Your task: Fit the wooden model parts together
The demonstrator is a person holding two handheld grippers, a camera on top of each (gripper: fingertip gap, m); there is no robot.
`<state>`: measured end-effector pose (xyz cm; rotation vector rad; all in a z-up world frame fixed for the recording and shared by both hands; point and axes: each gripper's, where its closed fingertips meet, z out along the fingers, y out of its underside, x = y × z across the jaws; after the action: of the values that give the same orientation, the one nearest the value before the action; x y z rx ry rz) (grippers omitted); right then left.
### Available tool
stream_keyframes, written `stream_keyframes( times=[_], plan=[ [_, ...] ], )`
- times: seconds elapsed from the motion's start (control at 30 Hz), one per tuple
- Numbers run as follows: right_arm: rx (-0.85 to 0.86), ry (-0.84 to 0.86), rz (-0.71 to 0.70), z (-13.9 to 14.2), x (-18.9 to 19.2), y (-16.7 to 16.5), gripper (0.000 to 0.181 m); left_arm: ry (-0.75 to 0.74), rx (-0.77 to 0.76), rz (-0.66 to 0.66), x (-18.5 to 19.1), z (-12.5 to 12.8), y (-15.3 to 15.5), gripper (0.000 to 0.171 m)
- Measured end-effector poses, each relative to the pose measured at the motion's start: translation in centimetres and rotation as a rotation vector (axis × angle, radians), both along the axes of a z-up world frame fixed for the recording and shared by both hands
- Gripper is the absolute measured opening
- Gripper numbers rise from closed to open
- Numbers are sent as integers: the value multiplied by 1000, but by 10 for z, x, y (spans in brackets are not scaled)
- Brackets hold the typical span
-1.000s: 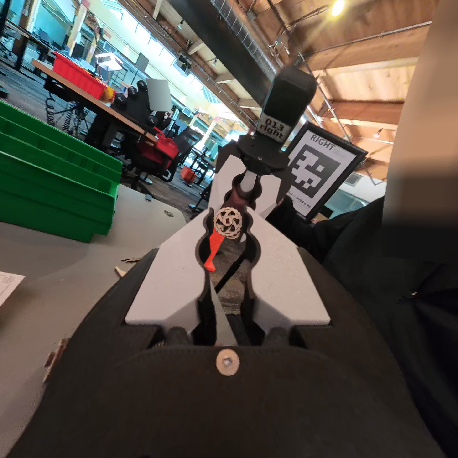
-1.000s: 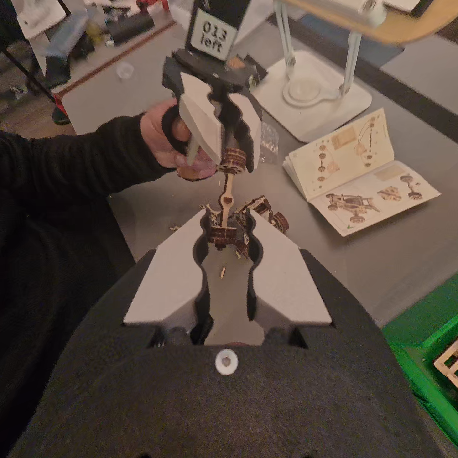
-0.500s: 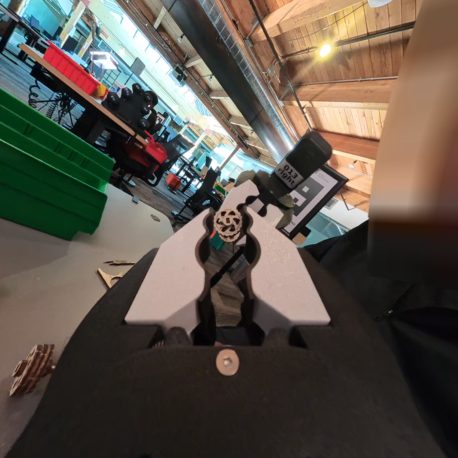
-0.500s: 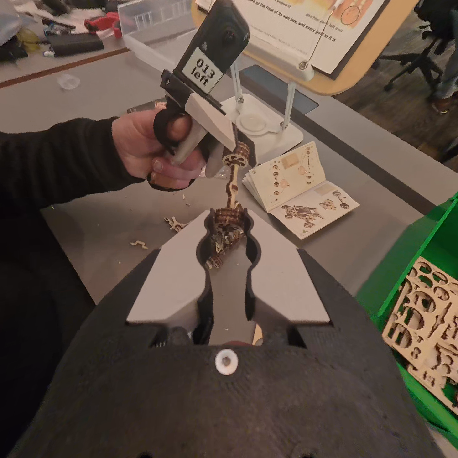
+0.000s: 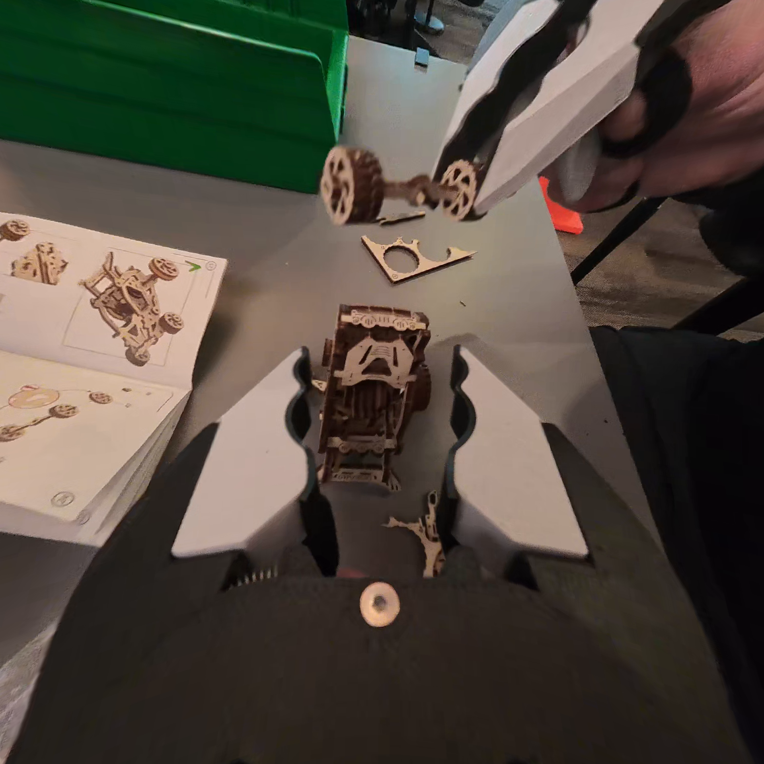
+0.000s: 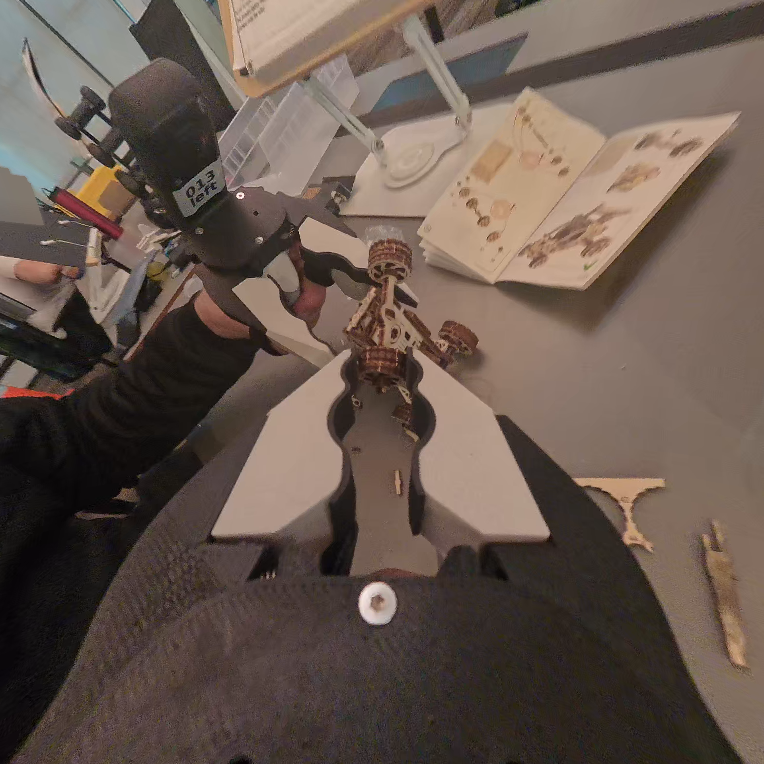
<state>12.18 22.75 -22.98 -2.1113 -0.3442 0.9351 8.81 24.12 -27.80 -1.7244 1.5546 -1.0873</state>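
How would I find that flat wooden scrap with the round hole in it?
Start at the green bins standing on the grey table. On the tabletop between them and the dark wooden car body lies the scrap. It is pale, flat and triangular with one round hole, unlike the chunky car body or the wheeled axle held in the air near it.

Booklet [image 5: 95, 330] left of model [image 5: 372, 392] on table [image 5: 516, 289].

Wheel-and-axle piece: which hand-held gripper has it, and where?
The right hand-held gripper pinches the wheel-and-axle piece by one end wheel; the left hand-held gripper is open, empty.
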Motion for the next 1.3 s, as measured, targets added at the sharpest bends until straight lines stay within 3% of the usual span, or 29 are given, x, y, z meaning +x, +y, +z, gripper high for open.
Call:
stream_keyframes(
  times=[0.07, 0.2, 0.37, 0.4, 0.47, 0.57, 0.7, 0.83, 1.0, 1.3],
  plan=[
    [-41, 20, -4, -13, -2, 2, 19, -12, 33, 28, 5, -4, 2, 45],
    [-86, 22, -3, -27, -7, 3, 19, -38, 45, 80, 13, -4, -4, 44],
    [-122, 63, 9, -32, -10, 3, 19, -40, 77, 275, 15, -4, -5, 44],
    [-125, 65, 9, -33, -10, 3, 19, -40, 79, 286, 16, -4, -8, 44],
    [-134, 74, 17, -34, -11, 1, 19, -49, 84, 302, 14, -3, -9, 66],
    [-149, 114, 29, -33, -15, -2, 19, -199, 62, 185, 5, 30, -18, 76],
    [-154, 148, 22, -30, -14, -4, 20, -93, 238, -10, -6, 47, 4, 86],
    [-162, 161, -10, -30, -10, -5, 20, 113, 435, -327, 7, 39, 4, 88],
    [-177, 176, -53, -35, -8, -6, 20, 297, 566, -690, 12, 28, -14, 68],
    [-157, 196, -84, -34, -16, -4, 19, 514, 661, -920, 11, 11, -2, 62]
  ],
)
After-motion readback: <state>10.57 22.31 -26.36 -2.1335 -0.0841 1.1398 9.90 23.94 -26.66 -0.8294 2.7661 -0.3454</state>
